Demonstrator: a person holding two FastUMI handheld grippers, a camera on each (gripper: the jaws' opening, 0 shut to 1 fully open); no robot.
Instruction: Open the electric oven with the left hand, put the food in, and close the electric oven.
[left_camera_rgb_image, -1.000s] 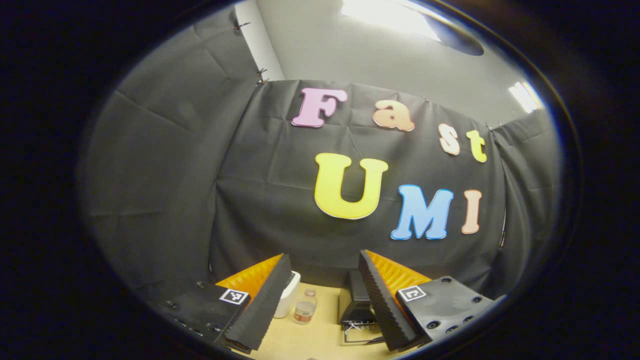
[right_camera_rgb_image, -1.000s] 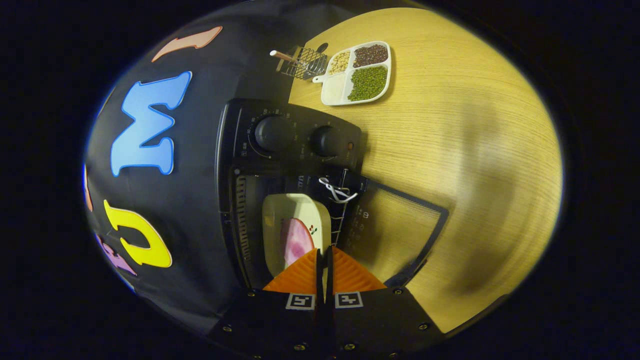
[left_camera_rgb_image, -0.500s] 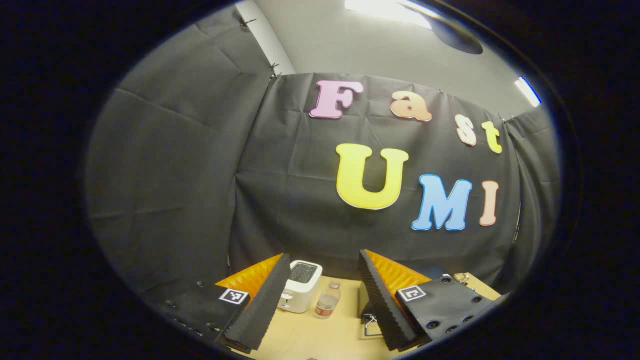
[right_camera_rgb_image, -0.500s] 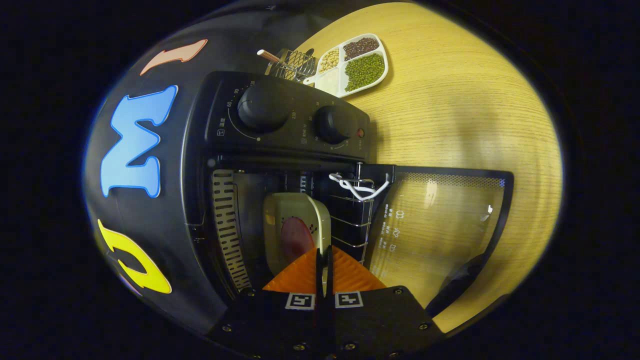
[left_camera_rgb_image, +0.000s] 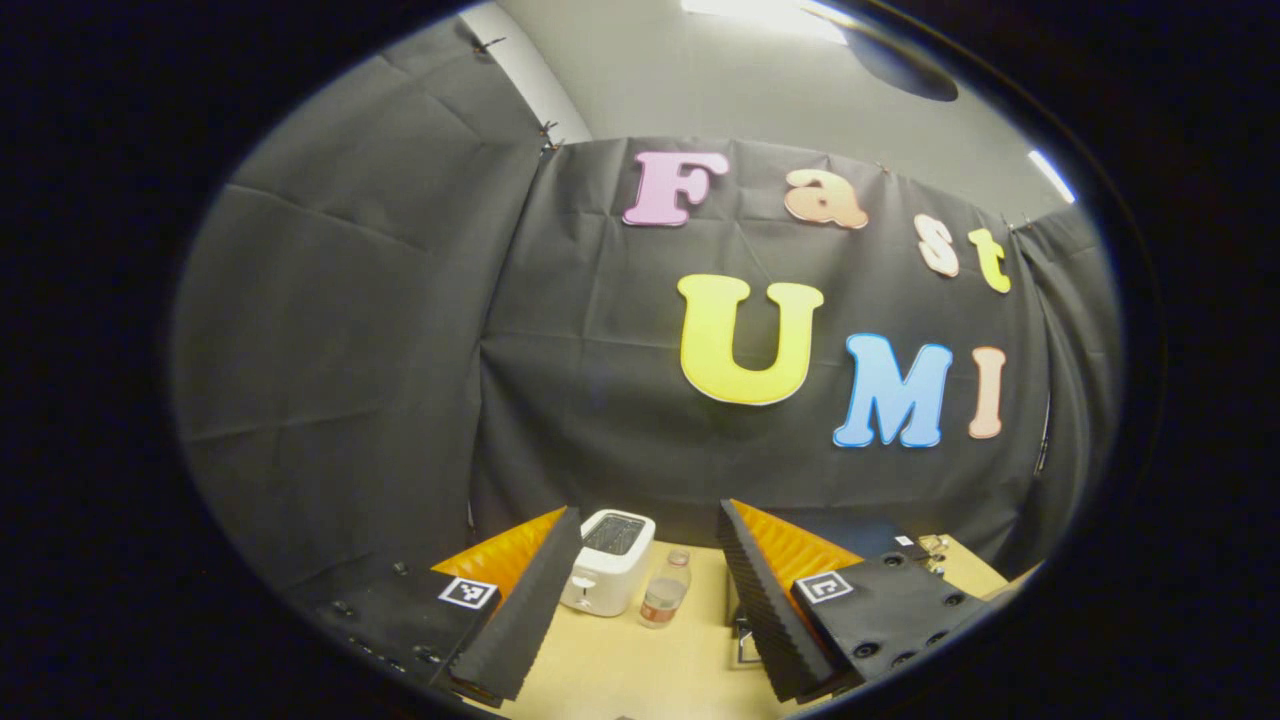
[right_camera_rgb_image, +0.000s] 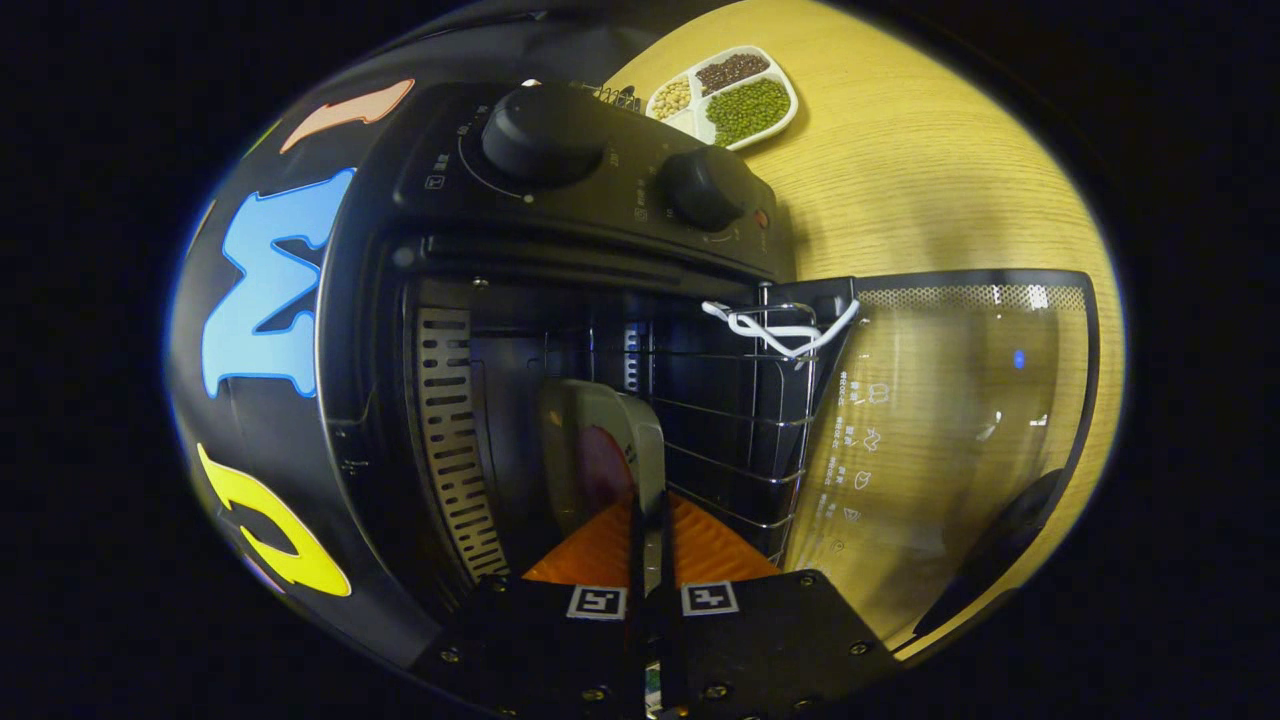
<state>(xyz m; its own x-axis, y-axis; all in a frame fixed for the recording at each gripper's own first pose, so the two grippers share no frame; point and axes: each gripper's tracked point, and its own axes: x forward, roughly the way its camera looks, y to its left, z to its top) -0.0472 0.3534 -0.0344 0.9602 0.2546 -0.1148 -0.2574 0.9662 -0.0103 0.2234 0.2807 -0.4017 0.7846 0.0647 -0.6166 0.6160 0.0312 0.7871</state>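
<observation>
The black electric oven (right_camera_rgb_image: 560, 190) stands open, its glass door (right_camera_rgb_image: 950, 400) folded down flat over the wooden table. My right gripper (right_camera_rgb_image: 648, 505) is shut on the rim of a cream plate (right_camera_rgb_image: 585, 430) that carries a pink slice of food (right_camera_rgb_image: 603, 465). The plate is inside the oven cavity, just above the wire rack (right_camera_rgb_image: 740, 440); I cannot tell whether it touches the rack. In the left gripper view, my left gripper (left_camera_rgb_image: 648, 512) is open with nothing between its fingers, held off the table and facing the booth wall.
A white divided tray of beans and grains (right_camera_rgb_image: 730, 95) lies on the table beyond the oven's two knobs. A white toaster (left_camera_rgb_image: 608, 560) and a small bottle (left_camera_rgb_image: 665, 592) stand on the table (left_camera_rgb_image: 640, 670) ahead of the left gripper.
My right gripper has carried the plate forward from the oven's mouth into the cavity. The left gripper has shifted, bringing the toaster fully into sight; it stays open.
</observation>
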